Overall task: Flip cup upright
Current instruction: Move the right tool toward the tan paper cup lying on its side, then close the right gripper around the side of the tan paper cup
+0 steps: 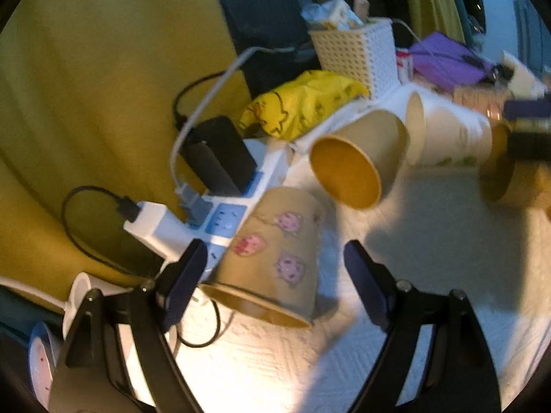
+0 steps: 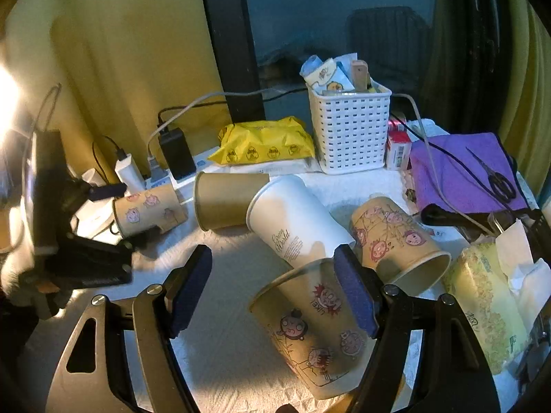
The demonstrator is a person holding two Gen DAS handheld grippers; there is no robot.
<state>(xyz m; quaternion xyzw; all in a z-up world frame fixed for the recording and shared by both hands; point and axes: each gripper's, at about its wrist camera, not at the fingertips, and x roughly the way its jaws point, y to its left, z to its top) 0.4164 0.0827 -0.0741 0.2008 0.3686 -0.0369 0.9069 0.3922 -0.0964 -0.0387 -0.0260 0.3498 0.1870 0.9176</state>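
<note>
A white quilted mat (image 2: 234, 354) with a pressed diamond texture covers the table, and the paper cups lie scattered on it. Behind them hangs a soft yellow curtain (image 2: 120, 51). Next in size come a stiff perforated plastic basket (image 2: 351, 134), a folded purple cloth (image 2: 458, 175) and a crinkly yellow packet (image 2: 265, 143).

The cups are tapered cones of thin waxed card: a white cup (image 2: 292, 220), a plain brown cup (image 2: 227, 199) and several printed tan ones, all on their sides.

The cup (image 1: 272, 258) nearest the left gripper (image 1: 272, 265) is tan with pink cartoon faces. It lies tipped beside the power strip (image 1: 224, 216), its open mouth toward the camera and its base pointing away. The gripper's fingers are spread wide, one on each side of the cup. They seem not to be touching it, though blur makes that hard to settle.

The right gripper (image 2: 275, 275) is also spread. A printed cup (image 2: 313, 330) lies on its side between the fingers, and the right pad sits against or just over its rim.

I judge these cups to be very light, empty and easily crushed. Their sides are smooth enough to slip. The rolled rim is the stiffest part, so a gentle squeeze across the wall near it should hold best. A hard pinch at mid-wall would likely buckle the card.
</note>
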